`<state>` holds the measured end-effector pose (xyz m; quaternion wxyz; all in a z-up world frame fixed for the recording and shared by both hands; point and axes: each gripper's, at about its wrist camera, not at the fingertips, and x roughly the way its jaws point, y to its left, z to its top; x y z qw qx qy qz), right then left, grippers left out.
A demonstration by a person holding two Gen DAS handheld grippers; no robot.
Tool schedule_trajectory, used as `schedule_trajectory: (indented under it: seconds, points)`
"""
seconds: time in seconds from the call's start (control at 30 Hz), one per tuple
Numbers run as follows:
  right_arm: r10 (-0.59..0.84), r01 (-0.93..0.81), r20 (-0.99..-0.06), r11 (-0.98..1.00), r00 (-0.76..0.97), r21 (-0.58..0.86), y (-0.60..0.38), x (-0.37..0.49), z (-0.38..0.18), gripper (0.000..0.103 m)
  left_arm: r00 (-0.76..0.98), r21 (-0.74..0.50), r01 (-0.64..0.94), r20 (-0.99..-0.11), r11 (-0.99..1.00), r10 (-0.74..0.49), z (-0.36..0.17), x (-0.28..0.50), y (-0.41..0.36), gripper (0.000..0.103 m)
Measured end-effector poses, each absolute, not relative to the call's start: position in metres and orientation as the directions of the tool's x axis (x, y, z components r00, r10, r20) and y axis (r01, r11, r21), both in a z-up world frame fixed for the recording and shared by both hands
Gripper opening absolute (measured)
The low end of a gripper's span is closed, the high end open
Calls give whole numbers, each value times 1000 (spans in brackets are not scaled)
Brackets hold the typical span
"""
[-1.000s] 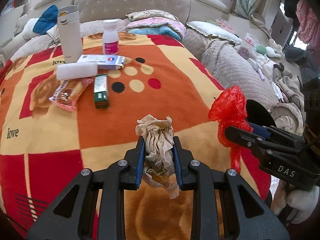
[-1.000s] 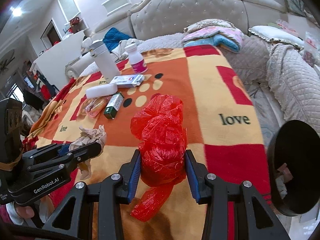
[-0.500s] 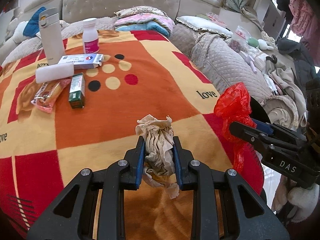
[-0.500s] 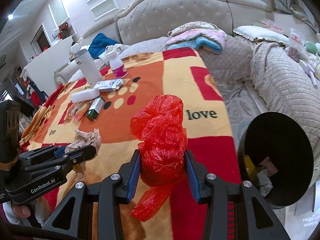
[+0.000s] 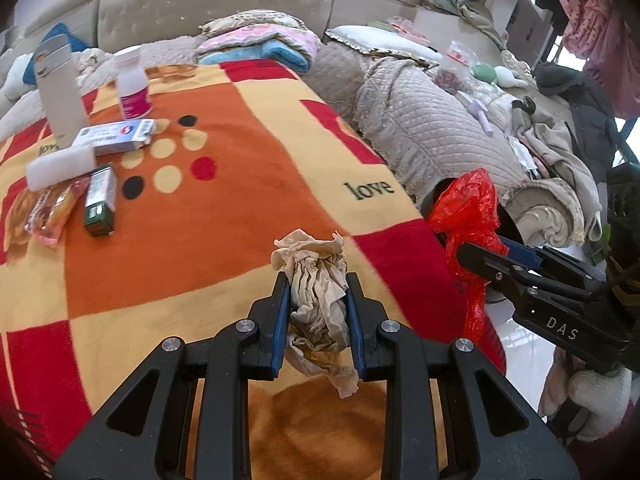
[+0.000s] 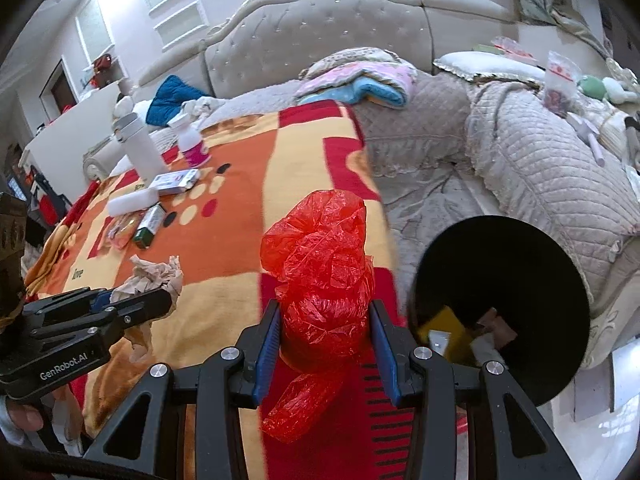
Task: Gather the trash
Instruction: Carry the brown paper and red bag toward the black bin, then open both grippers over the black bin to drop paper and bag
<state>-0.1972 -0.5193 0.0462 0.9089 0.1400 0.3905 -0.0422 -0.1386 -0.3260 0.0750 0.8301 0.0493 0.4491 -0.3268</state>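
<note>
While gripper (image 6: 325, 332) pinches, red bag (image 6: 320, 276) crumpled, perhaps empty

Left wrist view: looks forward along the left gripper (image 5: 318, 312) fingers, low over the near end of the bed blanket (image 5: 248, 184), facing the headboard (image 5: 200, 0). Right gripper (image 5: 476, 252) enters from the right edge.

Right wrist view: looks along the right gripper (image 6: 324, 332), same heading, set further right at the bed edge, close above the black bin (image 6: 500, 300). Left gripper (image 6: 160, 300) enters at left.

Shared: blanket, headboard, white flask (image 5: 60, 84) (image 6: 140, 148), each other's gripper.
</note>
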Motion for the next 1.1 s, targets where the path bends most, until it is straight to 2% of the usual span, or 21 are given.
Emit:
schedule_trajectory:
  seconds: [0.73,1.1]
  points:
    - [-118,428,-755,874,645,230,-632,-240,25,41,251,-261,716,-769,648,-587,73,-147,-450,24]
    - [-135,482,-765,841,630,248,-659,-248,15,41,214,-260,758,-767,599,-605,70,-152,-488,24]
